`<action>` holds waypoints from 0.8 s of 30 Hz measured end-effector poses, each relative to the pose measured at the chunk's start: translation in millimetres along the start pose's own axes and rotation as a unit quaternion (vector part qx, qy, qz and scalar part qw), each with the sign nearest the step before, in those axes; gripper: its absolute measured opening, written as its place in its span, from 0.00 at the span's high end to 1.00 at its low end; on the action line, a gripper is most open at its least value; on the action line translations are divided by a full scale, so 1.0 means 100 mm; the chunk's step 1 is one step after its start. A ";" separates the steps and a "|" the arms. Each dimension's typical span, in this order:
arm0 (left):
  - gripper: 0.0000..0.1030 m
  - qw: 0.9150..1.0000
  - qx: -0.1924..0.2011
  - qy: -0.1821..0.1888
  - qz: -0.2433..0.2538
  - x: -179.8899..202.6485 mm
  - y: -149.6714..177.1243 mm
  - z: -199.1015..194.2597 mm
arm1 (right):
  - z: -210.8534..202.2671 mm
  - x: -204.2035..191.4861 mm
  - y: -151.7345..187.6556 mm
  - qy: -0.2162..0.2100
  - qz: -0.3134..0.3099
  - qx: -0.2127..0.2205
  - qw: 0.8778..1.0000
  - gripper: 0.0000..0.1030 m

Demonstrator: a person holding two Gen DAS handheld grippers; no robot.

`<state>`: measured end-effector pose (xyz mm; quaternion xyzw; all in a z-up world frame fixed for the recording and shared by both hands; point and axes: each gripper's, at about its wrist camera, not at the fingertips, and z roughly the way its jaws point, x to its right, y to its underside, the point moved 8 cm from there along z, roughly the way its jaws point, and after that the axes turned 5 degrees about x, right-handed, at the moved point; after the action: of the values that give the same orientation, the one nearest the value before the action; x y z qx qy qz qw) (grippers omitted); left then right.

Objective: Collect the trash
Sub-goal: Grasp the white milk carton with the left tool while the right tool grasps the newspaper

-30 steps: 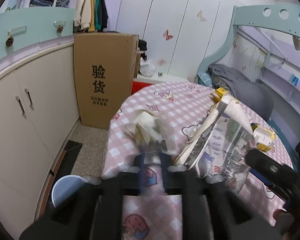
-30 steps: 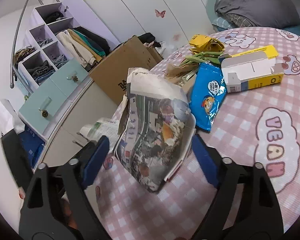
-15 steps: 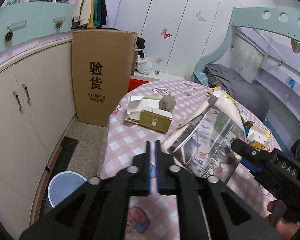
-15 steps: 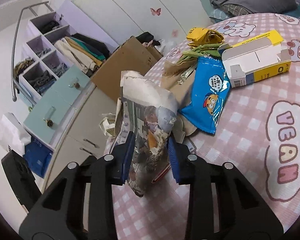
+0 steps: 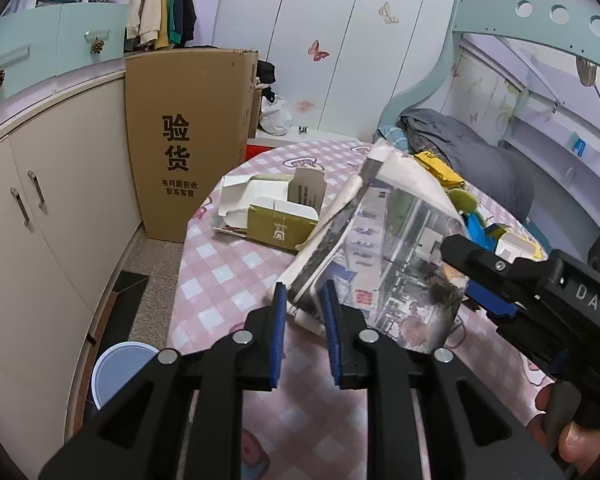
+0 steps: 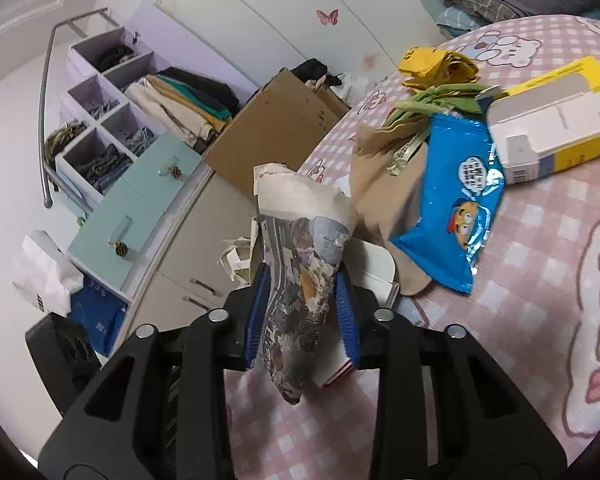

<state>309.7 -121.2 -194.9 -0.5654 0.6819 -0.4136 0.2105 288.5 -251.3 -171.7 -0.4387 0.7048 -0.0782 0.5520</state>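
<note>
I have the newspaper wad (image 6: 300,276) squeezed in my right gripper (image 6: 302,312), low centre of the right wrist view, its jaws closing on the crumpled sheet. In the left wrist view my left gripper (image 5: 303,332) sits bottom centre, jaws narrow and opening, with the paper's lower corner between the pads but apparently not pinched. My worry: the wad is soft and loosely folded, so it may slide or unfurl out of a one-sided hold. It could also drag the flattened carton (image 5: 274,216), upper centre, off the checked tablecloth (image 5: 220,272).
</note>
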 end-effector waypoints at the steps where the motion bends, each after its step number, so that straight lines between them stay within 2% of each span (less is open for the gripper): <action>1: 0.82 1.000 0.000 0.000 0.001 0.00 0.00 0.01 | 0.04 0.00 0.01 -0.001 -0.001 -0.006 1.000 0.75; 4: 0.82 1.000 -0.001 0.000 0.001 -0.03 -0.03 0.05 | 0.10 -0.01 0.01 -0.011 0.001 -0.014 1.000 0.89; 7: 0.80 1.000 0.000 0.000 -0.005 -0.08 -0.05 0.04 | 0.03 -0.12 -0.04 -0.004 -0.035 0.008 0.999 0.92; 9: 0.66 1.000 0.007 0.001 -0.017 -0.13 -0.08 0.00 | -0.05 -0.18 -0.09 0.008 -0.059 0.031 0.998 0.93; 10: 0.52 1.000 0.015 -0.005 -0.022 -0.16 -0.10 -0.02 | -0.09 -0.19 -0.14 0.020 -0.069 0.045 0.996 0.93; 11: 0.46 0.999 0.024 -0.012 -0.023 -0.19 -0.13 -0.05 | -0.13 -0.20 -0.18 0.032 -0.080 0.058 0.995 0.93; 15: 0.34 0.999 0.031 -0.022 -0.026 -0.21 -0.23 -0.01 | -0.21 -0.24 -0.32 0.061 -0.112 0.088 0.988 0.94; 19: 0.29 0.999 0.029 -0.038 -0.008 -0.12 -0.31 0.11 | -0.20 -0.28 -0.40 0.078 -0.136 0.099 0.983 0.93; 24: 0.26 0.997 -0.004 -0.071 0.025 0.02 -0.37 0.37 | -0.17 -0.23 -0.45 0.090 -0.145 0.103 0.980 0.93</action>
<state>359.4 -136.4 -186.0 -0.5772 0.6806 -0.3644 0.2661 298.7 -268.8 -121.9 -0.4685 0.6688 -0.2689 0.5108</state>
